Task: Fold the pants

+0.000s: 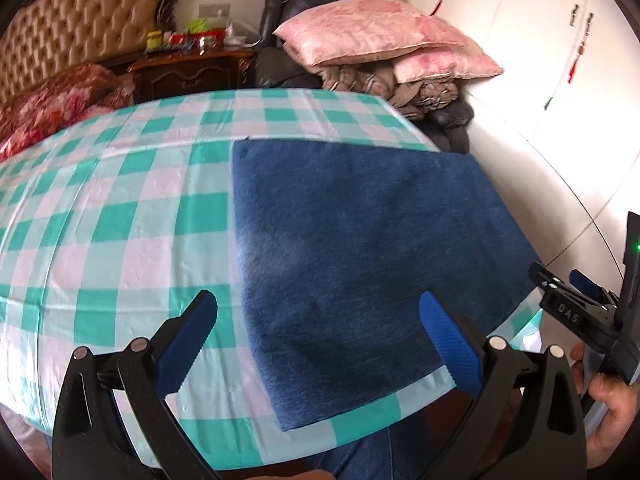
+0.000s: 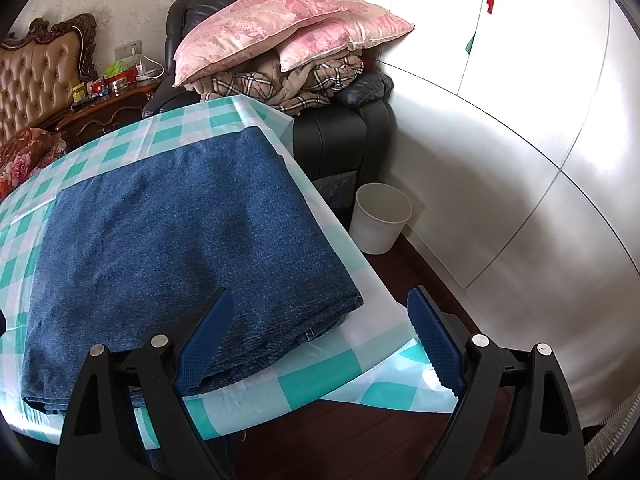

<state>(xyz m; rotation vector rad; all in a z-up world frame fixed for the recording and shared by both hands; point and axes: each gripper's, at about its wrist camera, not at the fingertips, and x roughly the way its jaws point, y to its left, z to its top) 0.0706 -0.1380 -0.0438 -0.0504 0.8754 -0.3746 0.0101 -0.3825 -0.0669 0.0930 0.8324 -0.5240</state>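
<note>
The pants (image 2: pixel 172 248), one folded blue denim bundle, lie flat at the right edge of the table (image 1: pixel 120 216), near its front corner. The left gripper (image 1: pixel 318 344) is spread wide and empty above the front edge. The right gripper (image 2: pixel 320 340) is also wide open, holding nothing. Behind the table, two pink pillows (image 2: pixel 280 28) are stacked on a dark armchair (image 2: pixel 340 136); one white bin (image 2: pixel 380 220) stands on the floor.

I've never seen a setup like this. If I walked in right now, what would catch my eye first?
Probably the folded blue denim pants, a neat rectangle lying flat on the teal-and-white checked tablecloth near the table's right edge. Next, the two open tools with blue pads, the left tool and the right tool, both held near the pants and gripping nothing. Behind the table, pink floral pillows sit piled on blankets on a dark armchair.
</note>
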